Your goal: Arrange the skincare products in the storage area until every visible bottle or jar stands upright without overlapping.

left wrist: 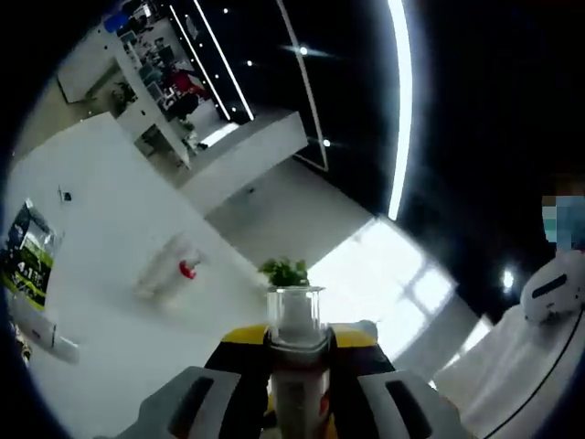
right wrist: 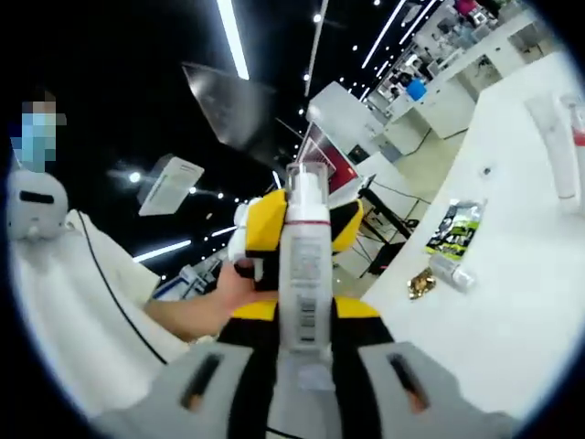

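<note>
A white pump bottle with a clear cap (left wrist: 294, 315) rises between the jaws of my left gripper (left wrist: 294, 389), which is shut on its body. In the right gripper view the same bottle (right wrist: 304, 265), with a barcode label, stands between the jaws of my right gripper (right wrist: 304, 366), also shut on it. Beyond it, the left gripper's yellow fingers (right wrist: 265, 219) clasp the bottle's upper part, and a hand (right wrist: 233, 283) holds that gripper. The bottle is lifted off the table, and both views look up toward the ceiling.
A white table (right wrist: 512, 311) carries a lying white tube (right wrist: 556, 146), a green packet (right wrist: 454, 227), a small lying bottle (right wrist: 452, 272) and a gold wrapper (right wrist: 420, 283). A red-capped tube (left wrist: 169, 268) lies on the table (left wrist: 110, 201). A person in white (left wrist: 530, 366) stands close.
</note>
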Demonstrator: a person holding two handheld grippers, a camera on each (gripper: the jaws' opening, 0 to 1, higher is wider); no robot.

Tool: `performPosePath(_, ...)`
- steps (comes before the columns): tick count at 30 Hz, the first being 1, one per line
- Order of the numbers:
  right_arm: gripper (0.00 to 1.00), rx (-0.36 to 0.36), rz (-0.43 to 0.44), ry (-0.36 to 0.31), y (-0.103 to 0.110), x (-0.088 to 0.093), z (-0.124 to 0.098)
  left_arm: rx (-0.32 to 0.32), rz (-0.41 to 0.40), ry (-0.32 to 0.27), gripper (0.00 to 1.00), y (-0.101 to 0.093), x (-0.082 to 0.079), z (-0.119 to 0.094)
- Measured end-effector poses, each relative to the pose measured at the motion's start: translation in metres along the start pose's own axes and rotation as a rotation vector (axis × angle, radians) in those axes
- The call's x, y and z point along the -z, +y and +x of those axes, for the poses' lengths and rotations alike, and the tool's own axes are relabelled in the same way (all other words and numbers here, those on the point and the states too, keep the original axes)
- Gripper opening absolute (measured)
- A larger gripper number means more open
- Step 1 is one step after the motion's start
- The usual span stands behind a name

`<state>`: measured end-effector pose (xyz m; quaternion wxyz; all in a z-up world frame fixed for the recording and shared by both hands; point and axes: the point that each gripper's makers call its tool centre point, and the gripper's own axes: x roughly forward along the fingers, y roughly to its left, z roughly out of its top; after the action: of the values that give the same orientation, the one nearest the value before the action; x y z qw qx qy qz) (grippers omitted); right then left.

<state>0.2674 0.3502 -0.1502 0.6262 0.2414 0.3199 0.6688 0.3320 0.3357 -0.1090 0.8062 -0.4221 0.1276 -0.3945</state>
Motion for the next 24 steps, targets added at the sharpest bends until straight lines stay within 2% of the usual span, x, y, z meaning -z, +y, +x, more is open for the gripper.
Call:
performPosePath(4,0.22,0.036,-0.016,0.007,-0.007,0.003,0.003,-0.056,0.044,-0.002,0.24,0.008,0.001,0.001)
performPosePath(7,0.23,0.119,-0.079,0.022,-0.019,0.003,0.002,-0.120,0.113,0.002,0.24,0.016,0.000,0.001)
performPosePath(8,0.24,0.165,-0.109,0.045,-0.025,0.004,0.002,-0.163,0.127,0.006,0.24,0.020,0.002,0.001)
performPosePath(11,0.25,0.229,-0.176,0.066,-0.032,0.002,0.003,-0.235,0.175,-0.003,0.24,0.025,0.001,0.003)
performPosePath(12,0.25,0.275,-0.209,0.081,-0.037,0.002,0.003,-0.273,0.200,0.000,0.24,0.029,0.002,0.003)
performPosePath(16,0.26,0.394,-0.293,0.122,-0.050,0.006,0.005,-0.343,0.285,0.024,0.24,0.034,0.008,0.008)
performPosePath(18,0.26,0.416,-0.314,0.125,-0.052,0.006,0.006,-0.349,0.288,0.024,0.24,0.034,0.009,0.010)
performPosePath(20,0.25,0.431,-0.285,0.125,-0.056,0.010,0.003,-0.354,0.286,0.024,0.24,0.036,0.012,0.011)
performPosePath(22,0.25,0.420,-0.289,0.129,-0.057,0.011,-0.001,-0.357,0.284,0.028,0.25,0.037,0.015,0.010)
performPosePath(24,0.24,0.403,-0.286,0.144,-0.055,0.014,-0.003,-0.305,0.290,0.046,0.25,0.034,0.021,0.012)
